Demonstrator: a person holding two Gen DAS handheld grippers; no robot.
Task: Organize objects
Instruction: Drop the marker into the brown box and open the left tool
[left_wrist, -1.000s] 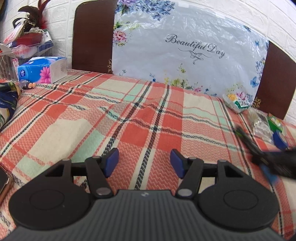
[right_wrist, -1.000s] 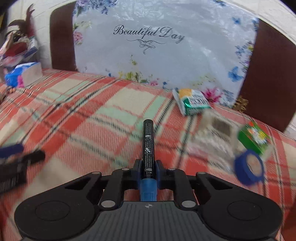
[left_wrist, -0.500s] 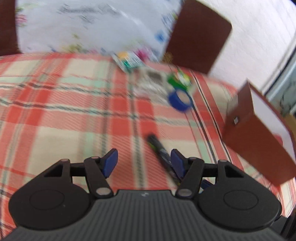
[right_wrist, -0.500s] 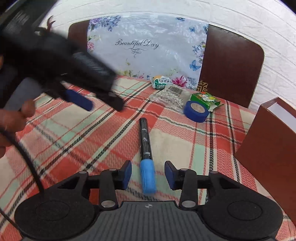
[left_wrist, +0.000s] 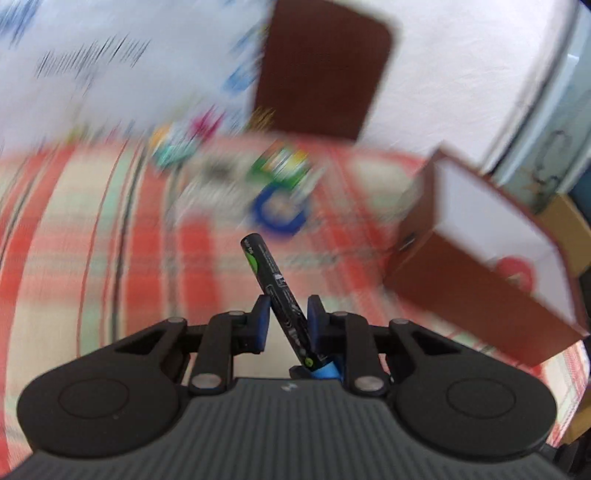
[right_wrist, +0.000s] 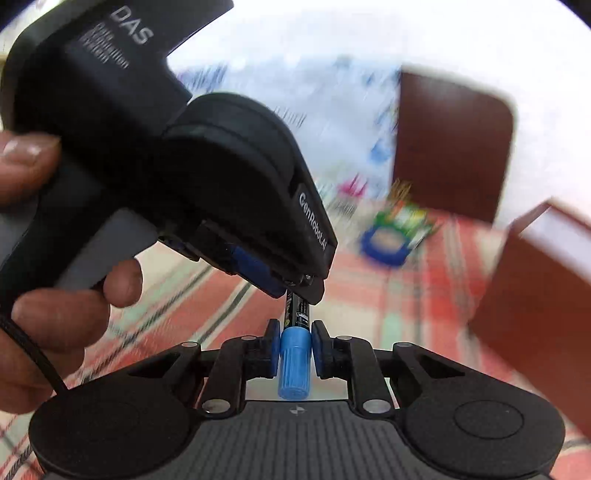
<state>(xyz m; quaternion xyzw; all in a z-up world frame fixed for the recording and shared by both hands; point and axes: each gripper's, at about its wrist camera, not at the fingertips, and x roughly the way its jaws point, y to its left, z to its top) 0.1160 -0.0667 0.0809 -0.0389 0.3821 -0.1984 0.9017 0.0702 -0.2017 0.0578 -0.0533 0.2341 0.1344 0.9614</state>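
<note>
1. Left gripper (left_wrist: 287, 319): blue-padded fingers closed against a black cylindrical marker pen (left_wrist: 274, 286), tip pointing to 11 o'clock.
2. Blue tape ring (left_wrist: 279, 214), blurred, at 12 o'clock.
3. Brown open cardboard box (left_wrist: 476, 254) at 3 o'clock.

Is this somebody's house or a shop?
Probably a house, likely a dining spot: a plaid tablecloth, brown chair backs against a white wall, and household bits like a blue tape roll.

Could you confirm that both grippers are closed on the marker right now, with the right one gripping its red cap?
Not quite: the cap is blue, not red. In the right wrist view, the right gripper has its jaws closed on the blue cap of the marker, and the left gripper clamps the black barrel above it.
</note>
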